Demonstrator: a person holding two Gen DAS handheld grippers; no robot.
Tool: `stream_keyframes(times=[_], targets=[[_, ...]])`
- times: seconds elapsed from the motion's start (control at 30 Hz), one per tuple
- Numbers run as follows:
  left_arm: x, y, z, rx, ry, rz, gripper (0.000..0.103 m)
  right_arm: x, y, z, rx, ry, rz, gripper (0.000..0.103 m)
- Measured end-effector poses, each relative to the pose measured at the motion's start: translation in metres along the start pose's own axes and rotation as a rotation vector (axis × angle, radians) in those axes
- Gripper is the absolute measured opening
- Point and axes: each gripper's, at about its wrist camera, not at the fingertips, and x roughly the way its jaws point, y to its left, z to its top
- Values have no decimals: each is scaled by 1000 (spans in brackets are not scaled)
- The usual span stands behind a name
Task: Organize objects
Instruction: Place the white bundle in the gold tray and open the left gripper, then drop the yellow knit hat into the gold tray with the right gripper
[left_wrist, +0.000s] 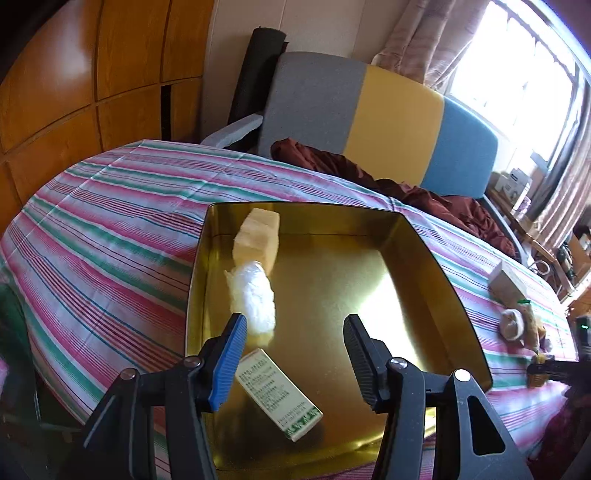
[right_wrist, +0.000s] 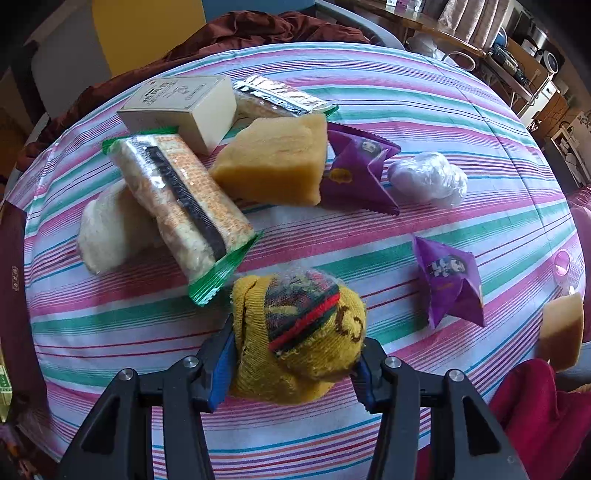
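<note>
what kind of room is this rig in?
Probably a home living or dining room: a table under a striped tablecloth, a grey, yellow and blue sofa behind it, wooden cabinets and a curtained window.

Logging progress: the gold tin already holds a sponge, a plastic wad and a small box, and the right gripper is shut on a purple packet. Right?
Not quite. The right wrist view shows the right gripper shut on a yellow sock bundle, not a purple packet. The gold tin does hold the sponge, plastic wad and small box.
</note>
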Motion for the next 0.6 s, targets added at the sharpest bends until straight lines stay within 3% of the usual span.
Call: stream_keyframes(times=[0.17,0.33,0.47,0.6], targets=[[-5,-1,-3,-2,-8,-14,57,-6,15,-18,-93,22,63,53],[-9,10,-8,-28,-7,-5,57,-21,31,-33,-210,7,192,51],[-15,23,-11,-53,-16,11,58,-60,107,-44,-301,-68,274,51],[-21,36,-13,-82,-27,30,57,-73,197,-20,-407,-148,358,51]])
